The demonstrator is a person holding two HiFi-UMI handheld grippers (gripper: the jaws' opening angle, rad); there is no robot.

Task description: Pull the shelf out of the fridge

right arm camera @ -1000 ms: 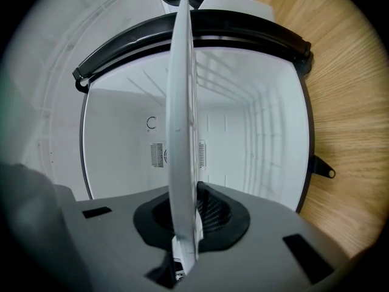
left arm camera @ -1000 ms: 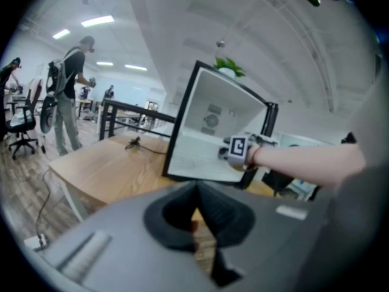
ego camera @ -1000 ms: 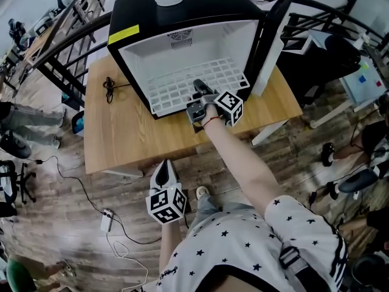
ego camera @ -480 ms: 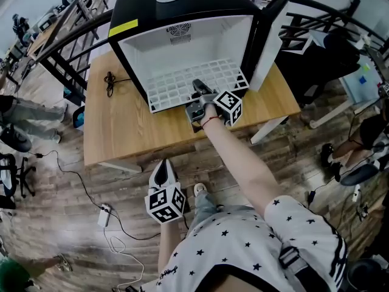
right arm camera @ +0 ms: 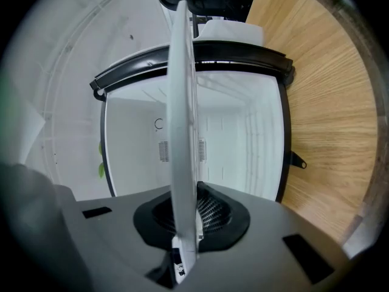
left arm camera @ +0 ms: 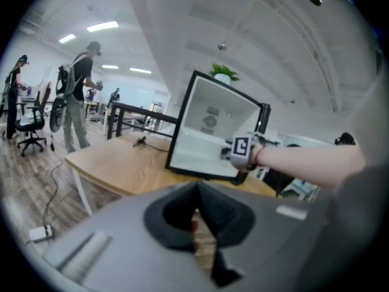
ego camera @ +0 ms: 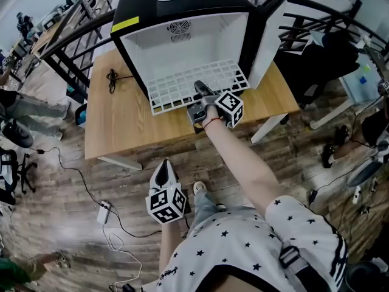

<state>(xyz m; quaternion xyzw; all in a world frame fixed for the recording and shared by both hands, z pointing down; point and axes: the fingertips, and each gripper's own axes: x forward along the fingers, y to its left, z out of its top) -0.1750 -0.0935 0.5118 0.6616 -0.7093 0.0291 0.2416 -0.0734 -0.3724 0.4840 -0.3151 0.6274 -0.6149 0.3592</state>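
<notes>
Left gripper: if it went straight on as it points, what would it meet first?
Probably the near edge of the wooden table: the left gripper points at it, tilted slightly down, with nothing between. The fridge stands farther back. Depth is unclear; it might pass under the tabletop.

Right arm (ego camera: 243,157) stretched forward, right gripper (ego camera: 200,89) clamped on shelf (ego camera: 173,85) edge; left gripper (ego camera: 162,164) low near torso (jaws together, empty).
</notes>
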